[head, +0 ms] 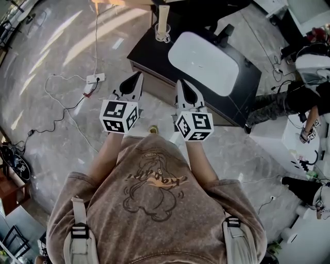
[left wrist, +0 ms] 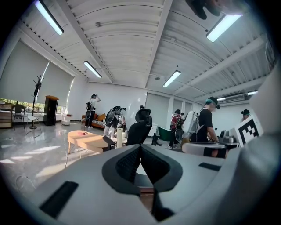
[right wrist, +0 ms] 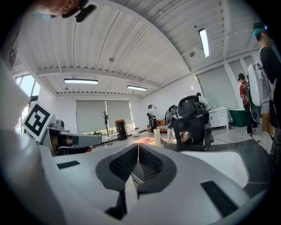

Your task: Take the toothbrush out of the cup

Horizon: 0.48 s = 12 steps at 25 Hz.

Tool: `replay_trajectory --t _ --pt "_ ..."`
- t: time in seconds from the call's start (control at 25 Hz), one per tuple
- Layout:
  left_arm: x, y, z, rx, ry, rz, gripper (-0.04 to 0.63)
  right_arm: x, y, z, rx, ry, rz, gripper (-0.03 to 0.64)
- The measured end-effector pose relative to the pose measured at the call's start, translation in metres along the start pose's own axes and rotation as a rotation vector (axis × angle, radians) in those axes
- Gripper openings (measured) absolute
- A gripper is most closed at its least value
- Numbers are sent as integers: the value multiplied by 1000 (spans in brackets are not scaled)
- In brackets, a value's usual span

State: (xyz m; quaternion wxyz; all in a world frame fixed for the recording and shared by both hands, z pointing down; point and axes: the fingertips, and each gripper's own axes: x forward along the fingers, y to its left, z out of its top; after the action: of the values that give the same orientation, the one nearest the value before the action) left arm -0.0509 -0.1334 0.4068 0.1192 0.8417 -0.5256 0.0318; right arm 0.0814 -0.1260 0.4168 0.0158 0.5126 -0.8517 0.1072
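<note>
- Head view, looking down: left gripper (head: 137, 77) and right gripper (head: 181, 84) side by side ahead of the chest, just short of the black table (head: 149, 50).
- Left gripper view: jaws pressed together, nothing between them.
- Right gripper view: jaws likewise closed and empty.
- Toothbrush (head: 163, 14) upright in the clear cup (head: 163, 34) at the table's far edge, beside the white oval tray (head: 206, 56), well apart from both grippers.
- Power strip (head: 95, 78) and cable (head: 56, 88) on the marble floor (head: 56, 46), off to the left.
</note>
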Motion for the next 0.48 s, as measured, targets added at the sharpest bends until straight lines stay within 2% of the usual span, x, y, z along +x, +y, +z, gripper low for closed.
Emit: replay_trajectory --t 0.48 --pt "58 13 9 -14 -4 5 17 38 -40 5 4 5 2 18"
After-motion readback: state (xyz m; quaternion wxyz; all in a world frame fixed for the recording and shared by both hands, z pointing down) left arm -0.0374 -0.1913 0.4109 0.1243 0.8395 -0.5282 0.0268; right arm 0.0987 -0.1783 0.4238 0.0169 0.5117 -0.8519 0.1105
